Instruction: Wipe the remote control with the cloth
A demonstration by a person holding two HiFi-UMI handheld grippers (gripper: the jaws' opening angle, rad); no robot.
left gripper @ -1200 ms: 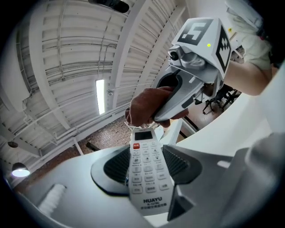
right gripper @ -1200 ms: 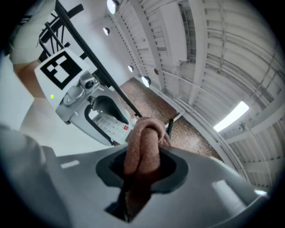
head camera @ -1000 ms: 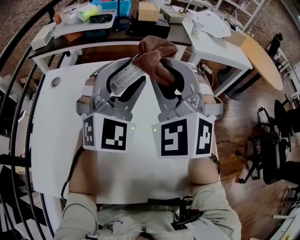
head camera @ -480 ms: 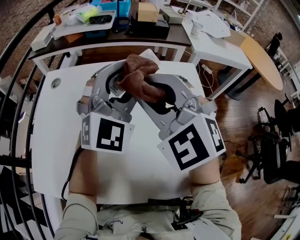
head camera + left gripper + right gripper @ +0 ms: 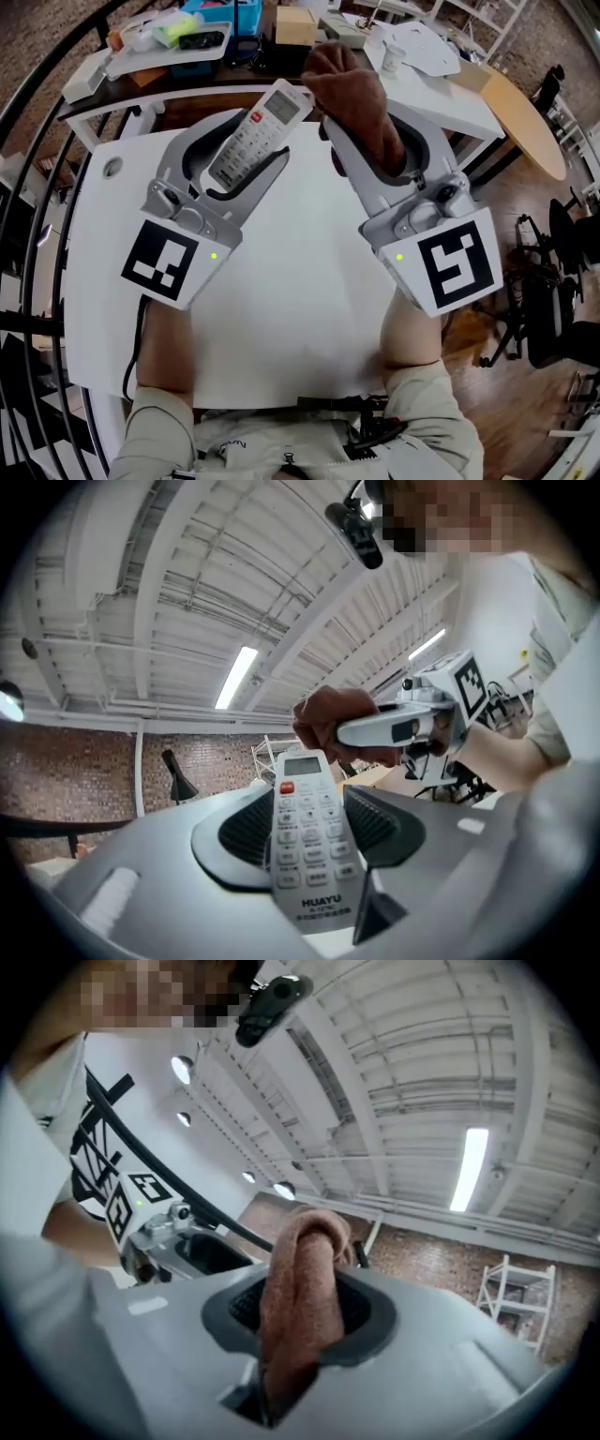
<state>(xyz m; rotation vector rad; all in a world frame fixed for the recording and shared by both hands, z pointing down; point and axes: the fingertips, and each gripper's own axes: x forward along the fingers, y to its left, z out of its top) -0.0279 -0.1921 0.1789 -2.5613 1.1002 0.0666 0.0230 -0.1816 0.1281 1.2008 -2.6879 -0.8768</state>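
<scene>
My left gripper (image 5: 246, 141) is shut on a white remote control (image 5: 255, 133), buttons facing up, its screen end sticking out past the jaws toward the far side. The same remote (image 5: 309, 841) fills the middle of the left gripper view between the two black pads. My right gripper (image 5: 364, 122) is shut on a bunched reddish-brown cloth (image 5: 354, 101), held just right of the remote's tip and apart from it. In the right gripper view the cloth (image 5: 298, 1302) stands folded between the jaws. Both grippers are lifted above the white table (image 5: 281, 309).
Behind the white table stands a dark desk with a tray of small items (image 5: 173, 42) and a cardboard box (image 5: 296, 23). A second white table (image 5: 427, 70) with papers sits at the far right. A black railing (image 5: 37, 216) runs along the left.
Both grippers have risen and rolled outward, their marker cubes swinging apart. The cloth, which lay over the remote's tip, has come off to the right, leaving the remote's face uncovered.
</scene>
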